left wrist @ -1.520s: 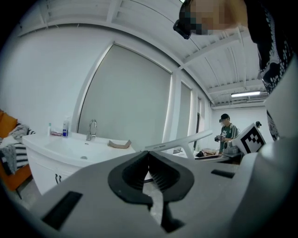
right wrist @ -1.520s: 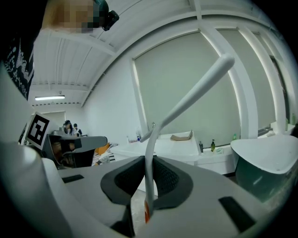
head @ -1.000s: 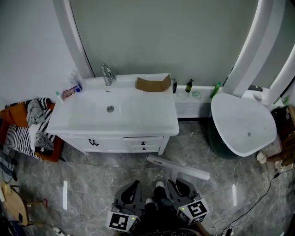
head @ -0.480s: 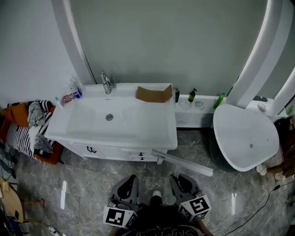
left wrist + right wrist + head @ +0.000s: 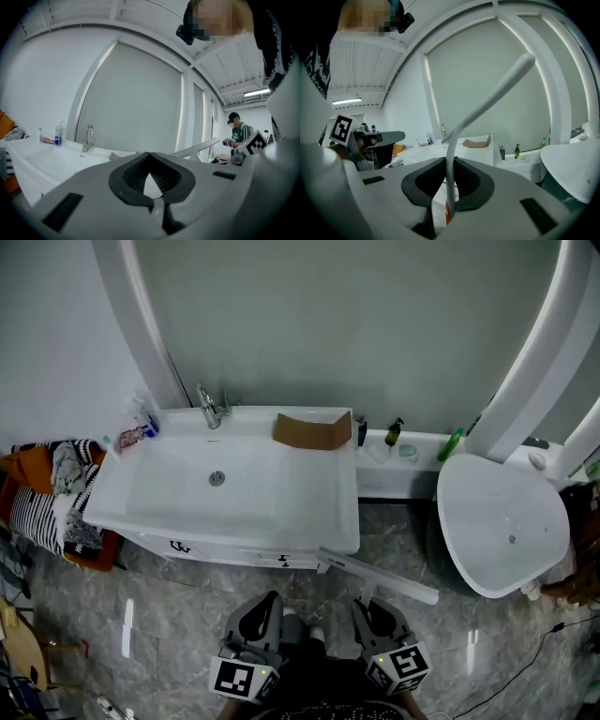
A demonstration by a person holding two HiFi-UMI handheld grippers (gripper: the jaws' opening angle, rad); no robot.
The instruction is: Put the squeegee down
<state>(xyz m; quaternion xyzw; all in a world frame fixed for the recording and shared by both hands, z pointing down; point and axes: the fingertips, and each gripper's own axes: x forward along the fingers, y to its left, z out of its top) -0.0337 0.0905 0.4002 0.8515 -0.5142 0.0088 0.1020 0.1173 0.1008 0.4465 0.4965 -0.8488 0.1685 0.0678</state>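
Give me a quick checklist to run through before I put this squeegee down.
1. Right gripper grip on the white long-bladed squeegee: shut on its handle, ok.
2. Left gripper out of the way: shut, holding nothing, beside the right one, ok.
3. Squeegee blade apart from the white vanity countertop: it overlaps the front right corner in the head view, cannot tell.
4. Landing spot on the countertop: the flat area in front of the brown cardboard piece is bare, ok.
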